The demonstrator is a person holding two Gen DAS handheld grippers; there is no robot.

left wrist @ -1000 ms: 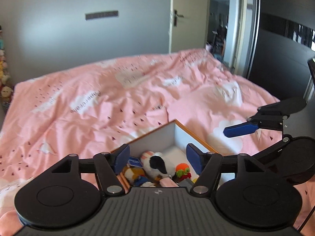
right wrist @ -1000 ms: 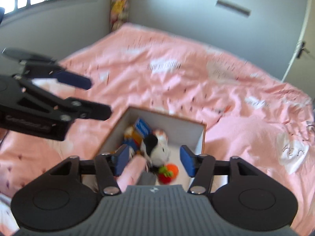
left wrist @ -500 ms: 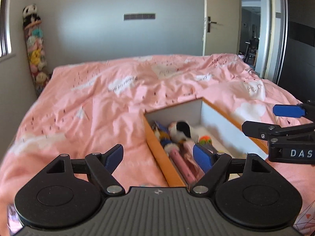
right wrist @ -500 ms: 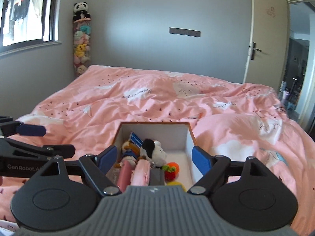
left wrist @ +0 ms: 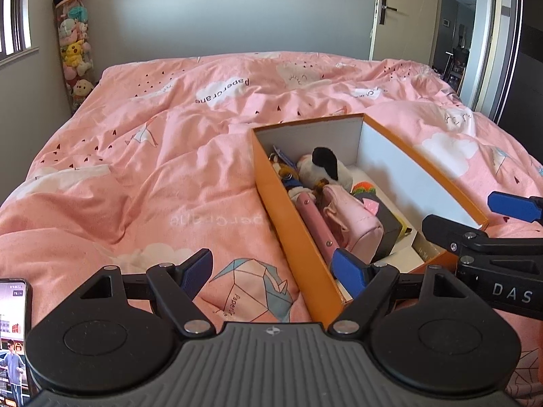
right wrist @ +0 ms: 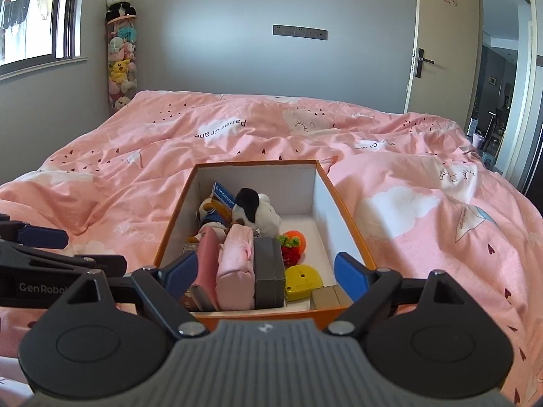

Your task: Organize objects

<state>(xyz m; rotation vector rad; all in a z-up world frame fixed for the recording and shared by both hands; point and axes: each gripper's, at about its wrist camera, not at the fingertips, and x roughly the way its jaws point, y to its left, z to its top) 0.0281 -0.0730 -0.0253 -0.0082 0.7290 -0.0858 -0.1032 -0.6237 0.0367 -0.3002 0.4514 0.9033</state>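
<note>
An orange box (right wrist: 353, 230) with white inside walls lies on the pink bed; it also shows in the left wrist view (left wrist: 288, 217). It holds a black-and-white plush (right wrist: 256, 208), a pink pouch (right wrist: 236, 264), a pink case (right wrist: 207, 257), a grey box (right wrist: 269, 268), an orange-red knitted toy (right wrist: 293, 246) and a yellow tape measure (right wrist: 302, 279). My right gripper (right wrist: 266, 271) is open and empty over the box's near end. My left gripper (left wrist: 273, 268) is open and empty, straddling the box's near left wall.
The pink duvet (left wrist: 152, 169) covers the whole bed. A phone (left wrist: 13, 339) with a lit screen lies at the near left. A tall tube of plush toys (right wrist: 120, 64) stands in the far left corner. A door (right wrist: 437, 47) is at the back right.
Both grippers have pulled back and risen from the box. The views have levelled, so the room and whole box show. Both stayed open.
</note>
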